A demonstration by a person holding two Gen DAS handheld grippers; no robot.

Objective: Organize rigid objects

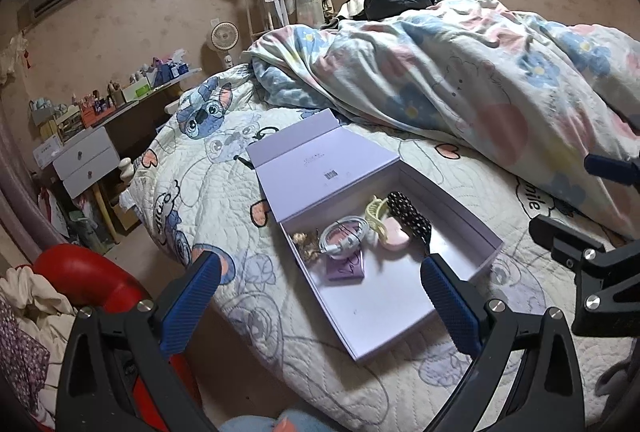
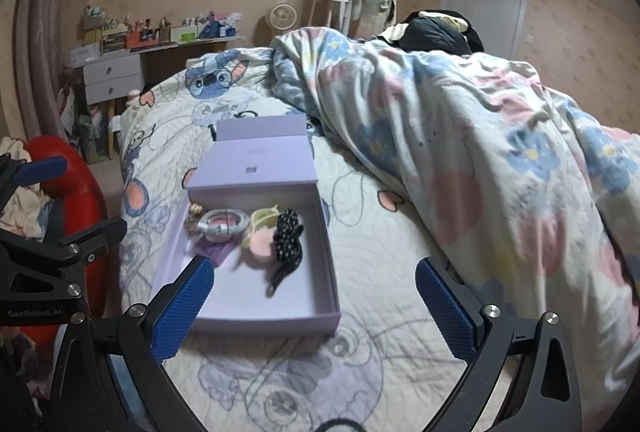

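Bed [image 1: 224, 192] — quilted cartoon cover; open lilac box [image 1: 400, 296] and rumpled duvet [image 1: 460, 72] on it.

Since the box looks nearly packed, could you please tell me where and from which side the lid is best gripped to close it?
Probably the lid's free far edge, the one tilted up beyond the box. It hinges at the box's back wall and lies open away from the cameras, so reach over the box and pinch that thin edge from above. Either open hand-held gripper would likely fit it.

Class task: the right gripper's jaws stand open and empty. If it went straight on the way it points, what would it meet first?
Probably the quilted bed cover beside the lavender box, just short of the bunched floral duvet; depth is unclear.
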